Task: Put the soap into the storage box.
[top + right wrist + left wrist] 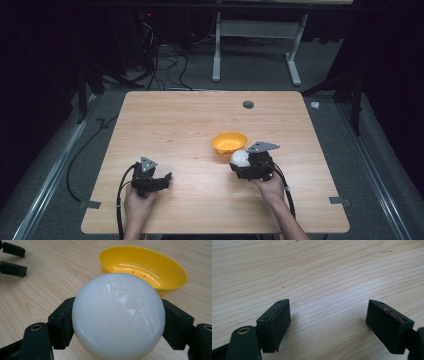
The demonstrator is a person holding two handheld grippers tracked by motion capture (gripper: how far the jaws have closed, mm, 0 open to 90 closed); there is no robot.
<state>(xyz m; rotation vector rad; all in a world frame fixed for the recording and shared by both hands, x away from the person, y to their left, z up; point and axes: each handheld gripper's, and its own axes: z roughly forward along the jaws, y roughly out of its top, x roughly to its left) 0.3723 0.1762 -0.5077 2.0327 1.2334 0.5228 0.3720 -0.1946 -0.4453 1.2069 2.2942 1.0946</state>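
— While the right gripper (244, 161) pinches the white ball (239, 157) in the high view, which way does the yellow bowl (229, 142) lie from it?

— Up and slightly left in the frame, just beside the ball, a little right of the table's (200, 120) centre. The left gripper (167, 177) sits well apart in the lower left, so the right hand (272, 186) is clearly the nearer one.

— And the left gripper view?

— Its jaws stand spread wide over bare wood (317, 272), with nothing between them.

— The right gripper view?

— The ball (117, 315) sits at the centre and bottom of the frame, clamped on both sides by the black jaws. The bowl (142, 266) stands behind it in the upper right, its open mouth tipped toward the camera. Being round, the ball has no long axis to mind.

— So what does the coming move turn on?

— I judge it a short carry forward and slightly right in that view, lifting the ball over the near rim before letting go. The left gripper (12, 260) shows in the upper left, away from the path.
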